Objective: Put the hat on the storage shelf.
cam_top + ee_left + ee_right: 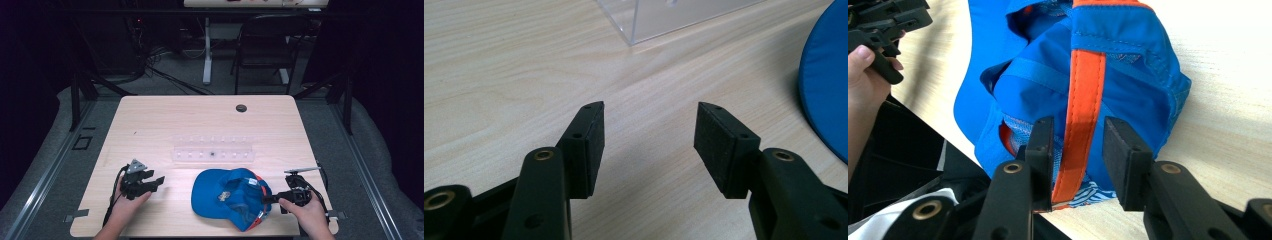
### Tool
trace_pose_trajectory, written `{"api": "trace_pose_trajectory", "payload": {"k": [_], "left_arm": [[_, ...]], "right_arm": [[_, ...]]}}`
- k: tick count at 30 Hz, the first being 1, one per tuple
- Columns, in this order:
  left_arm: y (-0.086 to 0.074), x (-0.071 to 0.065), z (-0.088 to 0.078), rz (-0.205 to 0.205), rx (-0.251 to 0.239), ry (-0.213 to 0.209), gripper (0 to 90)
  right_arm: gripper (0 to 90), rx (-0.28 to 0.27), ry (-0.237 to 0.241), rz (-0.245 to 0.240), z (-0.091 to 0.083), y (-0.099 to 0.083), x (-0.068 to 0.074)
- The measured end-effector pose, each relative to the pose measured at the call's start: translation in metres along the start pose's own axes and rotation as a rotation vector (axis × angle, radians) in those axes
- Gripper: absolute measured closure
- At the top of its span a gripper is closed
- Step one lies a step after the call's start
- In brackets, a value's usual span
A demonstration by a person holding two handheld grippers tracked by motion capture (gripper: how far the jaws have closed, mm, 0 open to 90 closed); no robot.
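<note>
**Cap upside down, strap between my right fingers**

The blue cap [227, 195] lies crown-down near the worktop [165, 120] front edge; its brim points left, long axis across. My right gripper [1077, 165] straddles the orange strap [1083, 100] — contact is hard to make out. My left gripper [649, 145] gapes wide over bare wood — the clear tray [664, 15] is cut off.

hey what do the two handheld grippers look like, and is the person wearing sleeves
Both the left gripper and right gripper are matte black, with flat rectangular textured pads, brass-coloured rivets and trailing black cables. The left carries a grey three-cornered plate. Forearms look bare; no sleeves visible.
</note>
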State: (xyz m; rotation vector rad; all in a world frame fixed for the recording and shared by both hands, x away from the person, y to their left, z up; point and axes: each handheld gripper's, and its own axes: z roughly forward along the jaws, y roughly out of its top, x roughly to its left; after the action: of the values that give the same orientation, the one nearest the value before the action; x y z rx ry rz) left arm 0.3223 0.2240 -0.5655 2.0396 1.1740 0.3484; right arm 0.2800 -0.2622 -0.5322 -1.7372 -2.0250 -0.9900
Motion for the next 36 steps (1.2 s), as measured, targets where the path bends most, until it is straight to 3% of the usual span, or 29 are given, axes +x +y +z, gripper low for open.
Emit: {"api": "trace_pose_trajectory", "payload": {"k": [4, 18, 36], "left_arm": [[0.000, 0.000, 0.000, 0.003, 0.002, -0.001, 46.4], [0.000, -0.001, 0.001, 0.010, 0.003, 0.002, 46.4], [0.000, -0.002, 0.001, 0.010, -0.001, -0.002, 46.4]], "right_arm": [[67.9, -0.007, 0.030, 0.004, -0.001, -0.001, 0.000], [76.2, 0.011, 0.047, 0.006, -0.002, 0.001, 0.004], [77.5, 0.016, 0.018, 0.052, -0.011, 0.009, 0.007]]}}
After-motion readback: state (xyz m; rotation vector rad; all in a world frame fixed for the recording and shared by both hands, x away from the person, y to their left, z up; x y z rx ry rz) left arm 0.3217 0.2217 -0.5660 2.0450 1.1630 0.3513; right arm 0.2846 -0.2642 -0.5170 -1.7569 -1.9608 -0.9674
